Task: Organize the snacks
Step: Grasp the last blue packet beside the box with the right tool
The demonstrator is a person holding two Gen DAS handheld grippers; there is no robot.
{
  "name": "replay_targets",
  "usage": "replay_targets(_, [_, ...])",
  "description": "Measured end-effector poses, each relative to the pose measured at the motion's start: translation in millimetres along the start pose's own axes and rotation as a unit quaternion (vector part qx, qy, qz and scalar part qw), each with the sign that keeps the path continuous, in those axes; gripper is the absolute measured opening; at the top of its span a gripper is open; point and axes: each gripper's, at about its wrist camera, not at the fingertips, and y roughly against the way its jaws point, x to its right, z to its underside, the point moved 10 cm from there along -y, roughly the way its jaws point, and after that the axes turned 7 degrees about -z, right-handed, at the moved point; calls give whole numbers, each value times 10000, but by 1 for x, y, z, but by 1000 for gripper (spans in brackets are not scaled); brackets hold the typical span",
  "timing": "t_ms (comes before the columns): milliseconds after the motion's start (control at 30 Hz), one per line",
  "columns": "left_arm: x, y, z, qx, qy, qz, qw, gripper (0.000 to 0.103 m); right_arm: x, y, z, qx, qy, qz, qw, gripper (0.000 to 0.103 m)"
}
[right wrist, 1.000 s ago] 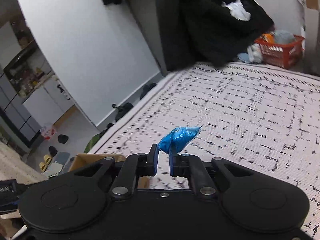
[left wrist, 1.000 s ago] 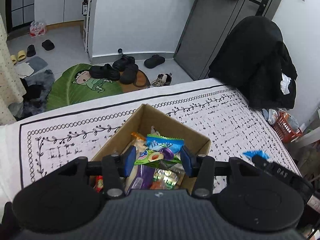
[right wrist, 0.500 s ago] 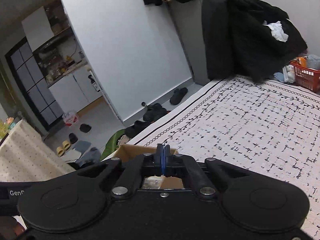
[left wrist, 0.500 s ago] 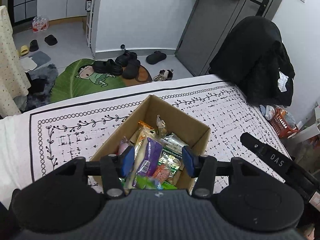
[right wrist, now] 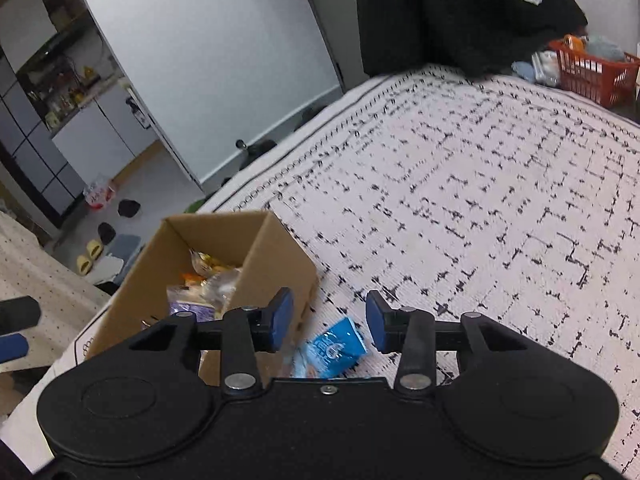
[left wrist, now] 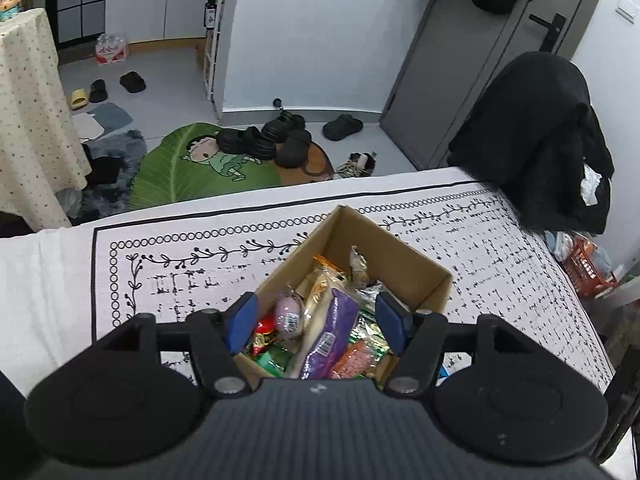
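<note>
**Item 1: cardboard box (left wrist: 400, 258).** Open-topped and upright on the patterned white cloth (left wrist: 200, 264) that covers the work surface. It holds a loose heap of wrapped snacks, among them a purple packet (left wrist: 332, 336), a pink-wrapped piece (left wrist: 289, 314), a red wrapper (left wrist: 264, 330), green wrappers and an orange one. The contents reach well up the walls, with some room left toward the far corner.

**Item 2: blue snack packet (right wrist: 334, 348).** Lies flat on the cloth outside the box, just beside its near wall. It is not held by anything.

**Item 3: left gripper (left wrist: 316, 322).** Hovers above the box, its blue pads spread wide. Snacks show between them, but the jaws close on nothing.

**Item 4: right gripper (right wrist: 328, 322).** Jaws spread apart and empty, poised over the blue snack packet, which lies in the gap between and below the pads. Whether the pads touch it cannot be told.

**Status of task.** Judged mostly done: the bulk of the snacks sit in the box, and the rest of the cloth in view carries no other snack. Remaining, as far as can be seen, is the one blue packet still outside the box. The nearest stretch of cloth is hidden by the gripper bodies, so further stray items cannot be ruled out.
</note>
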Motion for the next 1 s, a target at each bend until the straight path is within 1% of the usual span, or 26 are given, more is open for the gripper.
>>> replay_targets(33, [-1, -1, -1, 1, -1, -25, 10000, 68, 1, -1, 1, -18, 0, 16, 10000, 44])
replay_targets(167, [-8, -4, -2, 52, 45, -131, 9999, 76, 0, -7, 7, -160, 68, 30, 9998, 60])
replay_targets(233, [-14, -7, -3, 38, 97, -212, 9997, 81, 1, -13, 11, -269, 97, 33, 9996, 61])
replay_targets(300, [-18, -11, -3, 15, 145, -314, 9994, 82, 2, -19, 17, -393, 103, 21, 9992, 61])
replay_targets(400, [-24, -16, -2, -41, 196, -393, 9990, 82, 3, -27, 23, -529, 157, 30, 9985, 61])
replay_targets(633, [-33, -20, -3, -105, 329, -435, 9985, 83, 7, -51, 38, -870, 331, 48, 9956, 61])
replay_targets(700, [-34, -21, -3, -120, 357, -431, 9984, 83, 8, -55, 42, -951, 352, 56, 9948, 59])
replay_targets(733, [-34, -22, -2, -131, 359, -429, 9983, 83, 8, -57, 43, -968, 395, 67, 9945, 53])
replay_targets(767, [-34, -22, -2, -140, 358, -426, 9984, 83, 8, -57, 44, -965, 434, 63, 9944, 36])
replay_targets(800, [-33, -23, -1, -149, 356, -423, 9984, 83, 7, -57, 44, -993, 397, -10, 9943, 34])
replay_targets(833, [-34, -23, -1, -159, 356, -423, 9983, 83, 7, -56, 44, -989, 314, -90, 9946, 29])
replay_targets(900, [-35, -23, 0, -176, 361, -428, 9983, 83, 6, -52, 42, -961, 376, -64, 9946, 27])
replay_targets(1000, [-35, -23, 0, -185, 343, -417, 9984, 83, 5, -40, 35, -788, 438, -16, 9959, 26])
